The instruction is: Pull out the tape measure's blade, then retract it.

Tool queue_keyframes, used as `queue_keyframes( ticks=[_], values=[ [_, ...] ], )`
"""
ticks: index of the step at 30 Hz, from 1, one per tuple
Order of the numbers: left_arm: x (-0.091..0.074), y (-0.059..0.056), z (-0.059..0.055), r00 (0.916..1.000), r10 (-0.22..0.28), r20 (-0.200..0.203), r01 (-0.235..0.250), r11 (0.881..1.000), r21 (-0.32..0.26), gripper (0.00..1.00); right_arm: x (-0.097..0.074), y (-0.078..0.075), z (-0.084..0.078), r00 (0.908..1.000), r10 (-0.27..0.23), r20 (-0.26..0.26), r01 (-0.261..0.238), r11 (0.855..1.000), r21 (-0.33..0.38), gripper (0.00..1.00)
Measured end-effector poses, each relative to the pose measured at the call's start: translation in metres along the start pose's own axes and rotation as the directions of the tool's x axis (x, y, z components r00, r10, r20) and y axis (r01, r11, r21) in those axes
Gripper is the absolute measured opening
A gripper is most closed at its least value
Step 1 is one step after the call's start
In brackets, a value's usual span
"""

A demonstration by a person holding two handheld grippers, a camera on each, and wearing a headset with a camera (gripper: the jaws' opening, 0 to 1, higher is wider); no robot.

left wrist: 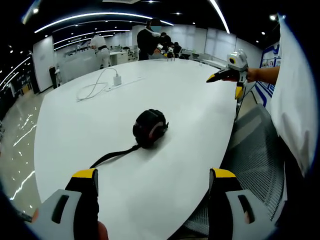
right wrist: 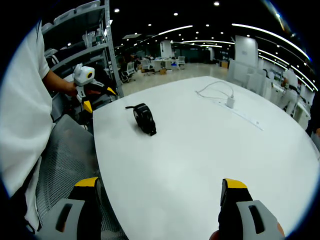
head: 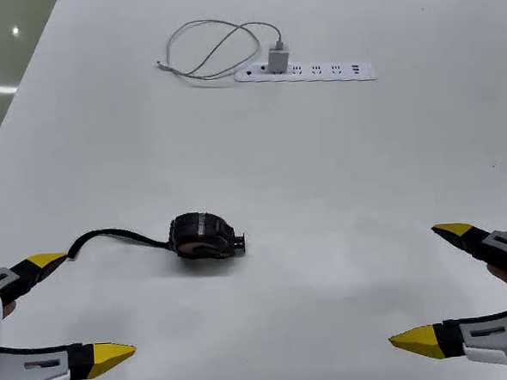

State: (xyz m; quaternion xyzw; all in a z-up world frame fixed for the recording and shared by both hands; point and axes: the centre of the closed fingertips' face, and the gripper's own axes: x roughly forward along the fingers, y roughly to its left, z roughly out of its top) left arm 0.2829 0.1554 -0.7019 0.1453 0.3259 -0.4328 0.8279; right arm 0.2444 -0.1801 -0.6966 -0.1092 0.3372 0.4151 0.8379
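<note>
No text, brand, number or sign is reading legibly in any view. The round side face of the tape measure, lying ahead of the fingers of the left gripper, is showing too blurred to read. The power strip, far beyond the fingers, is appearing too small for any marking to be made out.

The desk is a broad white surface with a plain, smooth top; in the gripper views its near edge curves round. A black tape measure lies on it toward the front, left of the middle in the head view, with a small tab showing at the right end of its case. A black strap trails from the case to the left, flat on the desk. Well back lies a white power strip. A white charger is plugged in near its left end, and a pale cable lies in loose loops just beside it.
</note>
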Motion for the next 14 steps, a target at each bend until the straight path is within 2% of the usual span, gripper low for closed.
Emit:
queue_keyframes(
  ticks=[1, 8, 14],
  values=[
    [0.0, -0.0019, 0.0001, 0.9999, -0.015, 0.002, 0.015, 1.0, -0.01, 0.87, 0.0002, -0.0001, 0.0002, 1.0, 0.0, 0.001, 0.0, 1.0, 0.001, 0.99],
    [-0.0001, -0.0014, 0.0021, 0.9999, -0.014, 0.006, 0.014, 1.0, -0.013, 0.9, 0.0008, -0.0004, 0.0001, 1.0, 0.002, 0.001, -0.002, 1.0, 0.0, 0.99],
    [0.0005, -0.003, 0.0024, 0.9998, -0.021, 0.006, 0.021, 1.0, -0.018, 0.89, 0.0012, -0.0007, 0.0006, 1.0, 0.004, 0.001, -0.004, 1.0, 0.0, 0.99]
  ],
)
